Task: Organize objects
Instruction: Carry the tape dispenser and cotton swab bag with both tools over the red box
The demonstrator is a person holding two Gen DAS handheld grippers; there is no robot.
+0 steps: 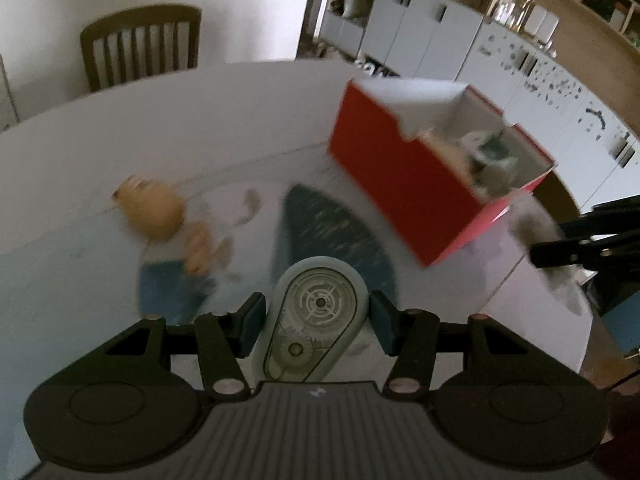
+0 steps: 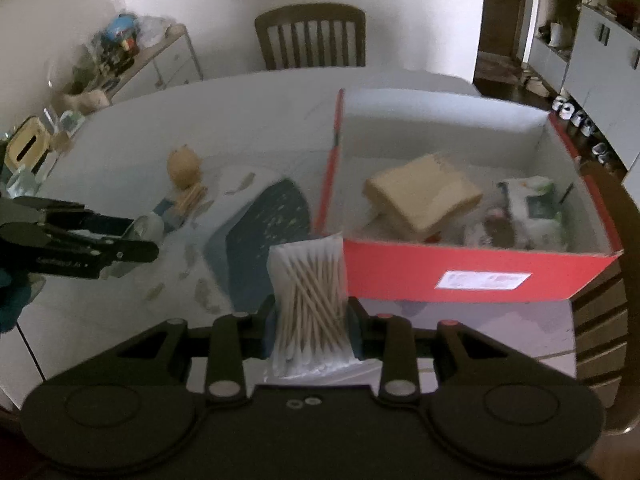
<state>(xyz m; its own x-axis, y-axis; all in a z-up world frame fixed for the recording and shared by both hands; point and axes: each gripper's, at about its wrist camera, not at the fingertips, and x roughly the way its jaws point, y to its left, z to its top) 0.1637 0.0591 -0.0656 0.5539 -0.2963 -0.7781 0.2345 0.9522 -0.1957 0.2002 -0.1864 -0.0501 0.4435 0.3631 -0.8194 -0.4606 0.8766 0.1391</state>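
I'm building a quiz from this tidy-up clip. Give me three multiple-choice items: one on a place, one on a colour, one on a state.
1. Where is the slice of bread?
A. on the chair
B. inside the box
C. in the left gripper

2. What colour are the box's outer walls?
A. red
B. green
C. yellow

3. What is the right gripper doing?
A. gripping a pack of cotton swabs
B. standing open with nothing in it
C. gripping a doll

Answers:
1 B: the bread lies inside the box.
2 A: its outer walls are red in both views.
3 A: the right gripper has its pads closed on the pack of cotton swabs.
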